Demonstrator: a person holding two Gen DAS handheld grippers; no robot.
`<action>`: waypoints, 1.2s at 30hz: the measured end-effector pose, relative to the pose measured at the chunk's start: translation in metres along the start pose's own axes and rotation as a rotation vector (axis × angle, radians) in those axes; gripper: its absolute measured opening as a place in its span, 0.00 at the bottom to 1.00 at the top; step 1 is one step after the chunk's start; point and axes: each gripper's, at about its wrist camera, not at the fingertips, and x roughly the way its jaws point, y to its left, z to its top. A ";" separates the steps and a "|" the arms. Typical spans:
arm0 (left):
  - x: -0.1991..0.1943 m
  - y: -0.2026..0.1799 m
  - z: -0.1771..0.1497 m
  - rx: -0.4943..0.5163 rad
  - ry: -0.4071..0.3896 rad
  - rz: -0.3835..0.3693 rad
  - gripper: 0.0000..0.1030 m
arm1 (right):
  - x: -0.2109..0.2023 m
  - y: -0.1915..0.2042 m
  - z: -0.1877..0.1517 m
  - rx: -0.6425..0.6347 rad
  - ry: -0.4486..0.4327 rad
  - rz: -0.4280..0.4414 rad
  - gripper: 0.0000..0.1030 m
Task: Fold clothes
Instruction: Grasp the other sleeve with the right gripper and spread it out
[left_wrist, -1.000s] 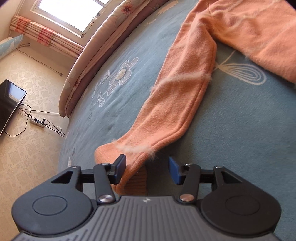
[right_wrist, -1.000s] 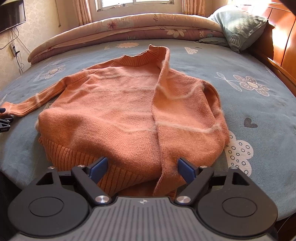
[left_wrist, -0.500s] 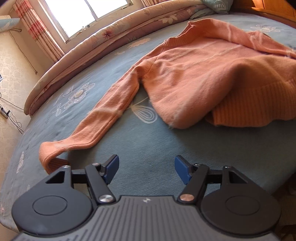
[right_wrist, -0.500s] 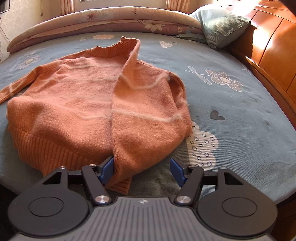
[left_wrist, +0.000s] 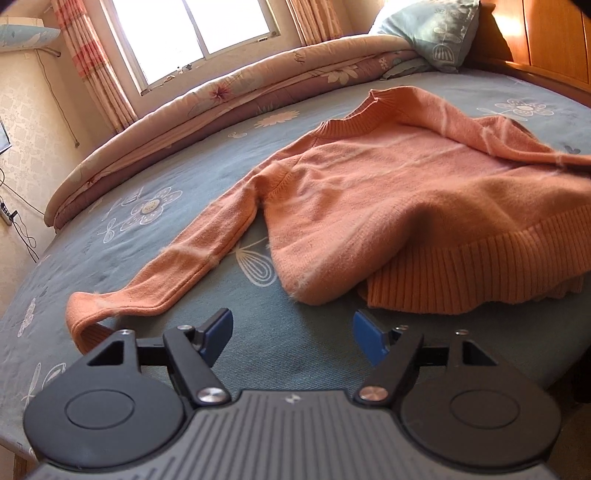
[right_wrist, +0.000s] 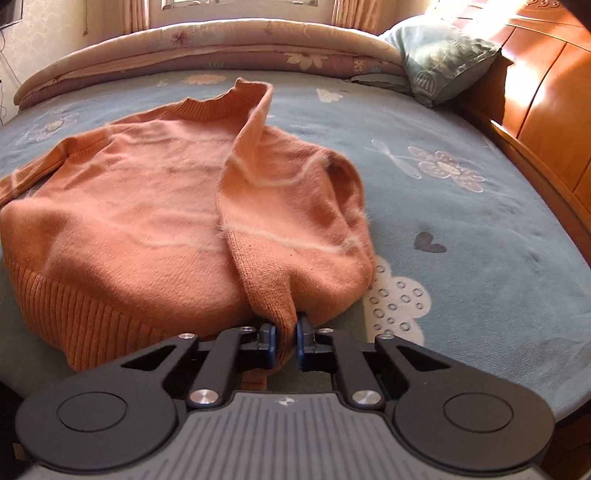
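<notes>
Left claw (left_wrist: 291, 334): jaws spread, just been widening, nothing between, over bare bedspread (left_wrist: 288, 354); sleeve cuff (left_wrist: 83, 314) near its left, hem ahead-right. Orange fuzzy sweater (left_wrist: 388, 192) flat on bed, collar toward rolled quilt (left_wrist: 229, 92), hem toward claws, left sleeve outstretched. Right claw (right_wrist: 286, 341): jaws just closed, clamped on folded-over sleeve end (right_wrist: 273, 295).

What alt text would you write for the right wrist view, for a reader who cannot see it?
The right gripper is shut on the cuff end of an orange sweater's sleeve, which lies folded across the sweater's body. The orange sweater lies on a blue flower-print bed sheet, with a rolled quilt and a pillow behind.
</notes>
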 end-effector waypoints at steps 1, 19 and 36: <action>0.001 0.000 0.000 -0.003 0.005 0.002 0.71 | -0.002 -0.005 0.003 0.000 -0.011 -0.011 0.12; -0.001 0.001 0.005 -0.007 0.024 0.034 0.71 | 0.055 -0.139 0.114 -0.069 -0.084 -0.425 0.12; 0.010 -0.004 0.009 0.005 0.085 0.061 0.71 | 0.128 -0.218 0.182 0.051 -0.088 -0.611 0.12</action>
